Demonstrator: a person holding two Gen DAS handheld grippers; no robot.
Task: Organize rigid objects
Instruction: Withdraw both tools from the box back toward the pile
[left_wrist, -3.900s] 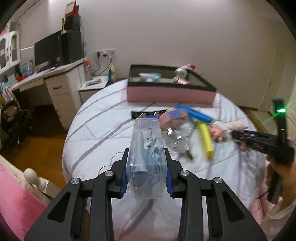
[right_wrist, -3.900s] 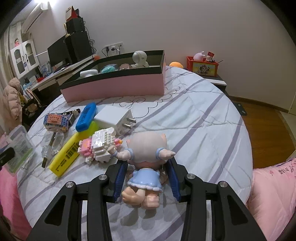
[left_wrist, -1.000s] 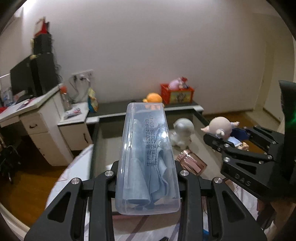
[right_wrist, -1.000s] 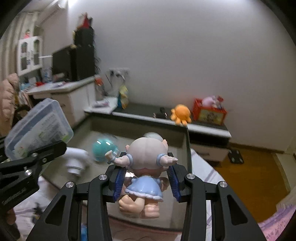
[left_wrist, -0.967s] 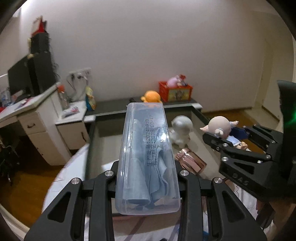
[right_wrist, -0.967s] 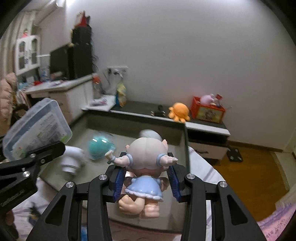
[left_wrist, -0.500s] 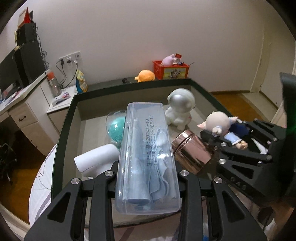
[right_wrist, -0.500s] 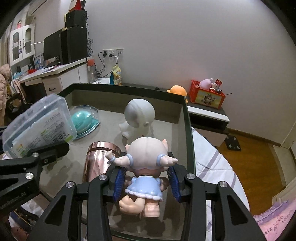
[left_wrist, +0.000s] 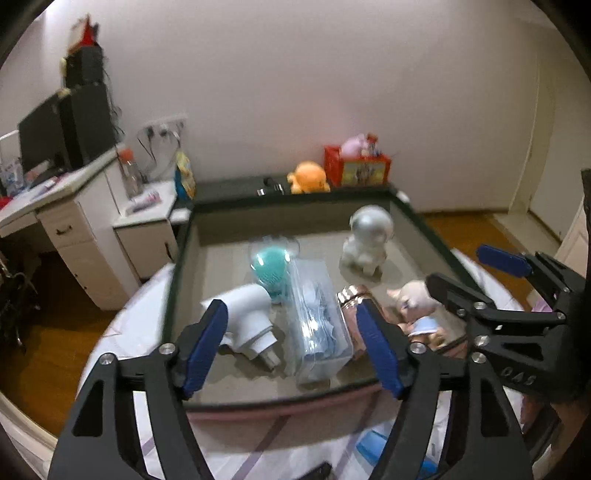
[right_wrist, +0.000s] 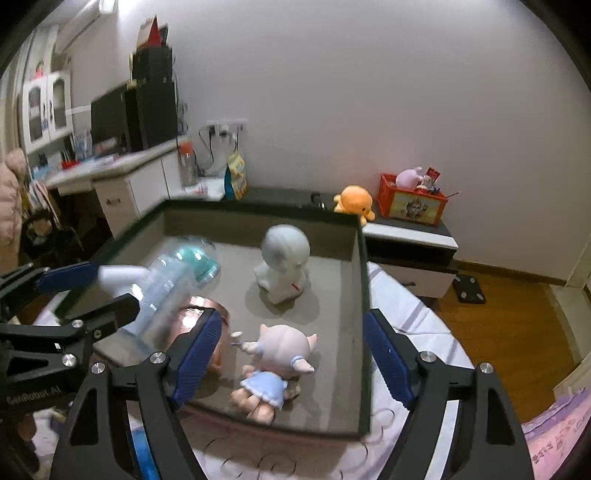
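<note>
A dark-rimmed box (left_wrist: 177, 280) with pink sides stands on the bed. A clear plastic case (left_wrist: 317, 325) with blue cloth inside lies in it, leaning between a white charger (left_wrist: 243, 314) and a rose-gold cylinder (left_wrist: 351, 299). My left gripper (left_wrist: 290, 308) hovers over the case, its jaws opening and clear of it. The pink-haired doll (right_wrist: 280, 350) in a blue dress lies face down on the box floor. Above it my right gripper (right_wrist: 291, 315) is opening too, its pads off the doll. The right wrist view also shows the left gripper (right_wrist: 116, 284) and the case (right_wrist: 162, 291).
A white astronaut figure (right_wrist: 284, 258) and a teal dome (right_wrist: 195, 258) also sit in the box. Behind it a low cabinet holds an orange plush (right_wrist: 352, 201) and a red crate (right_wrist: 412, 201). A desk (left_wrist: 55, 206) stands left, with wooden floor on the right.
Both grippers have opened wide. The clear case has left the left jaws and the doll the right jaws; both now lie in the box.
</note>
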